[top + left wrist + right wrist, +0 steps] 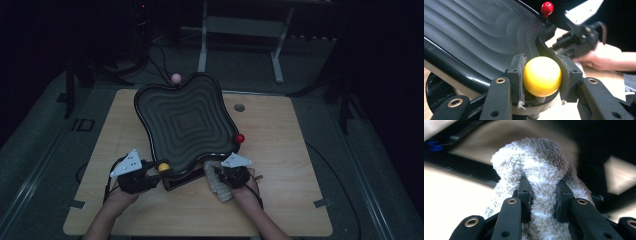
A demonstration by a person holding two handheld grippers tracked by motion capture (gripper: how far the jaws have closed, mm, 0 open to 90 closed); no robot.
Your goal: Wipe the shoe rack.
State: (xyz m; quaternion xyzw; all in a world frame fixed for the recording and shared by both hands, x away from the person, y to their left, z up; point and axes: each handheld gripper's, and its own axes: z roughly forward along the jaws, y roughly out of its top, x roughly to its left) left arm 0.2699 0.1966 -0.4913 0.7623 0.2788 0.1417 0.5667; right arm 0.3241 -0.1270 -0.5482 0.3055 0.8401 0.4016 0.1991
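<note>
A black wavy tray (pixel 182 122) with ridged rings stands tilted on the wooden table (pixel 280 165). Its corners carry knobs: a yellow ball (pixel 163 167) at the near left, a red ball (pixel 240 138) at the right, a pink ball (pixel 176 78) at the far side. My left gripper (pixel 150 172) is shut on the yellow ball (pixel 542 76), pads on both its sides. By the tray's near right edge my right gripper (pixel 220 180) is shut on a fluffy white cloth (pixel 217 184), which bulges between and over the jaws (pixel 541 177).
A small round grommet (pixel 239 107) is set in the table at the far right. White desk legs (pixel 202 45) stand on the floor beyond the table. The red ball (pixel 547 8) and the other hand's gripper (pixel 579 41) appear in the left gripper view.
</note>
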